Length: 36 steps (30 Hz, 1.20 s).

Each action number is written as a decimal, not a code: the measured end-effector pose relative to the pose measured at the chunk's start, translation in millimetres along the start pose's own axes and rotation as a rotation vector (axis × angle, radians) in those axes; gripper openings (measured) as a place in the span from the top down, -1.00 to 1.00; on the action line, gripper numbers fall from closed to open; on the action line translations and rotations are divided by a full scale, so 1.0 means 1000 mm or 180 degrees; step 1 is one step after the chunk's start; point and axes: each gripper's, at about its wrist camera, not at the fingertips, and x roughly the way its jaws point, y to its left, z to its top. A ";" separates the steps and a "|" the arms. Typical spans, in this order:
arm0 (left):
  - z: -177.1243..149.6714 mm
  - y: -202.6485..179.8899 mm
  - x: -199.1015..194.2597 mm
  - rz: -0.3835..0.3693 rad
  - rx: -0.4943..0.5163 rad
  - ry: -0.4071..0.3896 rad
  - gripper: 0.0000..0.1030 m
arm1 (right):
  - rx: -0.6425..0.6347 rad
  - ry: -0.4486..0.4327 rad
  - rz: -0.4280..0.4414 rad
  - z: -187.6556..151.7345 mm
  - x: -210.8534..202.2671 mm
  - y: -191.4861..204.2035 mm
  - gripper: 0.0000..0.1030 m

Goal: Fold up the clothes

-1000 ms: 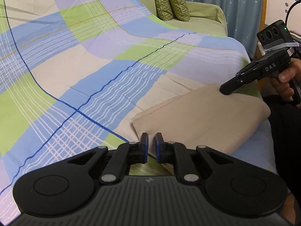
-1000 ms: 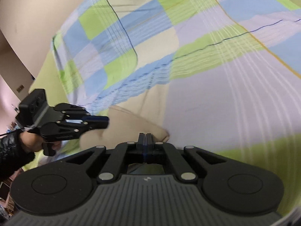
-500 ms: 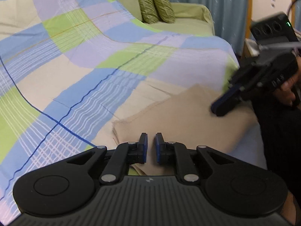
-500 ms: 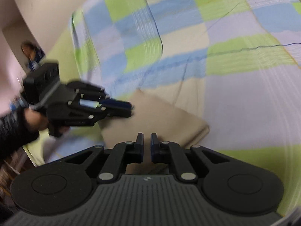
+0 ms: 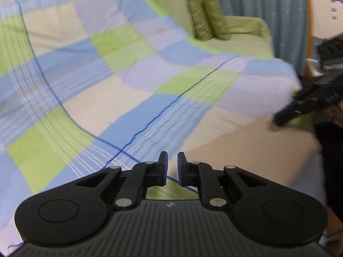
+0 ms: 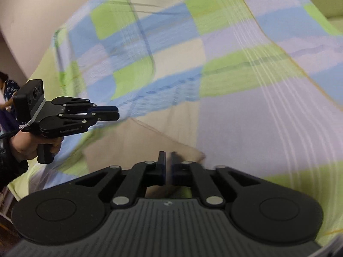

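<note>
A folded beige cloth (image 5: 246, 150) lies on the checked bedspread (image 5: 128, 75) near the bed's edge. My left gripper (image 5: 171, 167) hovers above the cloth's left edge; its jaws stand a little apart with nothing between them. The right wrist view shows the cloth (image 6: 133, 145) below and the left gripper (image 6: 116, 112) in the air over its far side. My right gripper (image 6: 168, 167) is above the cloth's near corner, its jaws opening to a narrow gap that holds nothing. In the left wrist view the right gripper (image 5: 280, 121) hangs just above the cloth's right end.
Two green patterned pillows (image 5: 208, 17) stand at the head of the bed before a blue curtain (image 5: 268, 0). A beige wall (image 6: 32, 10) rises behind the bed's far side. A hand (image 6: 27, 145) in a dark sleeve holds the left gripper.
Both grippers have lifted off the beige cloth and drawn back from it. The right jaws went from pressed together to slightly apart. The cloth stays folded on the bed.
</note>
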 end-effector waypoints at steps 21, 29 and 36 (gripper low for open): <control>-0.041 -0.023 -0.007 0.0403 0.0278 0.0243 0.50 | -0.0739 0.0167 -0.0200 -0.009 -0.023 0.009 0.55; -0.026 -0.139 -0.027 0.0129 0.1626 -0.0063 0.48 | -0.1491 0.0276 -0.0345 -0.014 -0.046 0.026 0.46; -0.037 -0.211 0.010 0.0414 0.2929 -0.0054 0.06 | -0.1353 0.0145 -0.0388 -0.016 -0.057 0.024 0.42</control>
